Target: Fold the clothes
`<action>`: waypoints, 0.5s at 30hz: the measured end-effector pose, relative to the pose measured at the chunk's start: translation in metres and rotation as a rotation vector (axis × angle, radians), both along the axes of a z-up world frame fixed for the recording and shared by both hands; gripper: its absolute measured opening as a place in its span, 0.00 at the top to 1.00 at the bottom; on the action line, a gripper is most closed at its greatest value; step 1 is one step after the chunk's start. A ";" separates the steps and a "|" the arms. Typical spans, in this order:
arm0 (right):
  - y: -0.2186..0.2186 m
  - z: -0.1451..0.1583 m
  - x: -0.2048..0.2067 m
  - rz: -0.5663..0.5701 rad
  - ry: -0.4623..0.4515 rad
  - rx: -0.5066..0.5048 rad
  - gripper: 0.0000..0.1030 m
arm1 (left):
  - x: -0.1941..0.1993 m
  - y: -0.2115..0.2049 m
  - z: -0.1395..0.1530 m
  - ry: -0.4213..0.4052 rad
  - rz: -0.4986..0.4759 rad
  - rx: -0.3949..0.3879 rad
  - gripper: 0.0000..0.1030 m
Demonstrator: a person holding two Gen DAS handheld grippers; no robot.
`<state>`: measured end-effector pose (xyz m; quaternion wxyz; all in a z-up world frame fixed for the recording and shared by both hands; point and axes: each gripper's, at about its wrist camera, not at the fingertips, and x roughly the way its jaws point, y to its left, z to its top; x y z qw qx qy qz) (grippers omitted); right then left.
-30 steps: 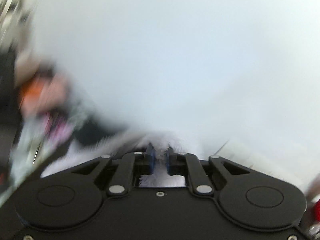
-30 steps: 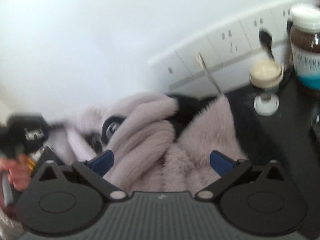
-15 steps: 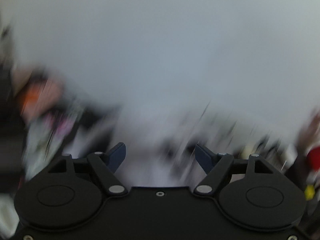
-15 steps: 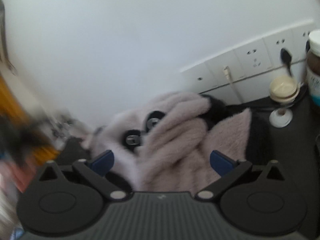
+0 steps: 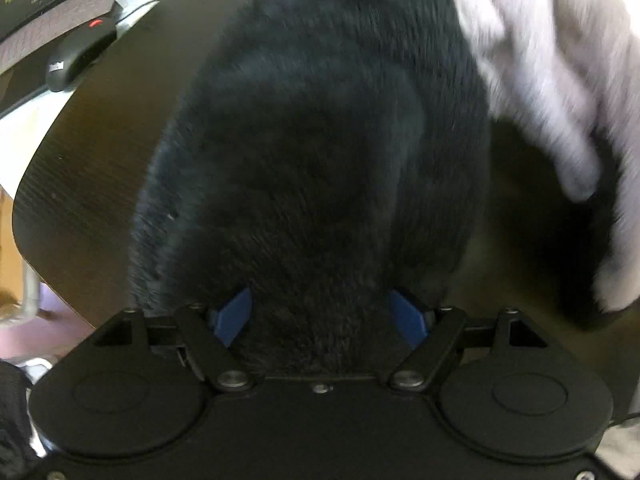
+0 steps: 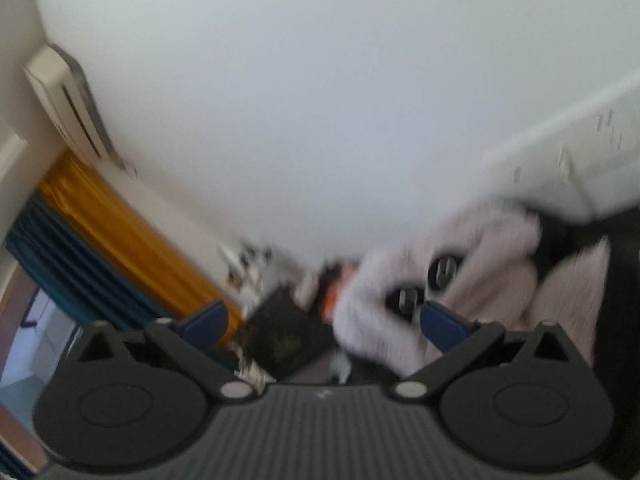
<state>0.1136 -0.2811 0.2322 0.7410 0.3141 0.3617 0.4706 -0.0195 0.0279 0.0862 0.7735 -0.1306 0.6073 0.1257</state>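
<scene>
Garment: we see fluffy coat [image 5: 320, 152] on desk [image 5: 92, 140], dark and pale panels
Handling: we judge soft, bulky, slippery pile; pinch at edge
Left tool [image 5: 320, 316]: spread wide, fur between, unpinched
Right tool [image 6: 324, 328]: spread, empty

Left gripper [image 5: 320, 314]: a second ago clamped on pale fur facing the wall, now spread wide, tipped down over the black fleece [image 5: 316, 152] on the table [image 5: 80, 168]. Right gripper [image 6: 320, 324]: swung up and leftward, fluffy garment [image 6: 460, 272] shifted right of its fingers.
</scene>
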 end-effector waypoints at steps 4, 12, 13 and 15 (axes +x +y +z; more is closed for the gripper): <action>0.038 -0.022 -0.013 0.021 0.005 -0.147 0.01 | 0.013 -0.014 0.001 -0.067 -0.026 0.093 0.50; 0.036 -0.038 -0.012 -0.012 -0.002 -0.253 0.01 | 0.055 0.028 0.099 -0.445 0.144 0.077 0.97; 0.031 -0.035 -0.013 -0.023 -0.005 -0.255 0.01 | 0.059 0.030 0.131 -0.554 0.149 0.090 0.97; 0.024 -0.033 -0.012 -0.049 -0.014 -0.253 0.01 | 0.064 0.027 0.192 -0.754 0.135 0.105 0.97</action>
